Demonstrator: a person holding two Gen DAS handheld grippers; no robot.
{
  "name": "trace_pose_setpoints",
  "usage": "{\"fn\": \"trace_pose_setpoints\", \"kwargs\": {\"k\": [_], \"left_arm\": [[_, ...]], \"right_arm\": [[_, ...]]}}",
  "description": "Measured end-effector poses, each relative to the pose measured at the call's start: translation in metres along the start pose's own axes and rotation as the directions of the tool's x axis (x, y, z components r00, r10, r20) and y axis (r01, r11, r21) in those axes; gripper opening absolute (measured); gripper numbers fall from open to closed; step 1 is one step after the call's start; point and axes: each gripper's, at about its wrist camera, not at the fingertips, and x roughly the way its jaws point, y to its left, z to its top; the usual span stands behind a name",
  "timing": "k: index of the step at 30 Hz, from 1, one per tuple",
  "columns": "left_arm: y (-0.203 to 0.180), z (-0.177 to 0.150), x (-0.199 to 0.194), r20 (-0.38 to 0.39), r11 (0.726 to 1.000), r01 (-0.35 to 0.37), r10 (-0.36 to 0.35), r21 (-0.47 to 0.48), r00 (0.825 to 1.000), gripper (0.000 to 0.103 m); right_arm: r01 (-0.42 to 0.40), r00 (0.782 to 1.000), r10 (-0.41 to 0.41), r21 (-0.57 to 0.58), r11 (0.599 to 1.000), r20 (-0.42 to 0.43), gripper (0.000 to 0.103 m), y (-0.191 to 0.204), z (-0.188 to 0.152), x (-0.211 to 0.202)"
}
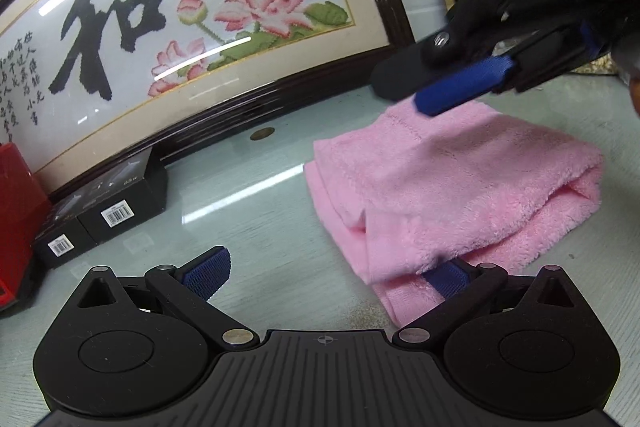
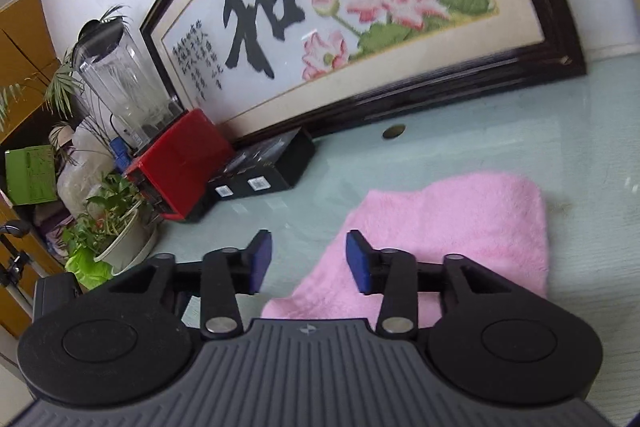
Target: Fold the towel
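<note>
— Where the left gripper (image 1: pixel 326 273) spreads wide, what lies there?
— A folded fluffy pink towel (image 1: pixel 460 195) on the glass-topped desk (image 1: pixel 260 219), draped over its right finger.
— And the right gripper (image 2: pixel 308 261)?
— Narrowly parted, empty, above the towel's edge.

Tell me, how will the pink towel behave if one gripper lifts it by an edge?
The pink towel looks plush and already sags in folds, so it would probably droop and unfold. It seems light. On the glossy table it may slide easily.

Bright, even light; tube glare streaks the framed picture (image 1: pixel 192 27); fisheye-bent edges, slight blur
</note>
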Motion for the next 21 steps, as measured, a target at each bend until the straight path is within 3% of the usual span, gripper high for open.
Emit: {"fn": "trace_pose_setpoints", "kwargs": {"k": [9,12,15,21], "left_arm": [[0.002,-0.002,-0.001,0.001,1.0,0.01,-0.01,0.004,1.0,0.103],[0.005,-0.002,-0.001,-0.003,1.0,0.023,-0.023,-0.006,1.0,0.103],[0.007,-0.003,-0.002,-0.005,1.0,0.031,-0.031,-0.006,1.0,0.103],[0.005,-0.005,-0.004,0.009,0.999,0.026,-0.026,0.023,1.0,0.103]], "right_arm": [[0.009,1.0,-0.006,-0.139,0.99,0.021,0.046,0.012,-0.011,-0.02],[0.013,1.0,-0.008,-0.184,0.983,0.028,0.052,0.015,-0.015,-0.026],[0.029,0.999,-0.016,-0.321,0.947,0.043,0.052,0.025,-0.021,-0.02],[0.076,0.997,-0.068,-0.45,0.89,0.034,0.052,0.033,-0.036,-0.022]]}}
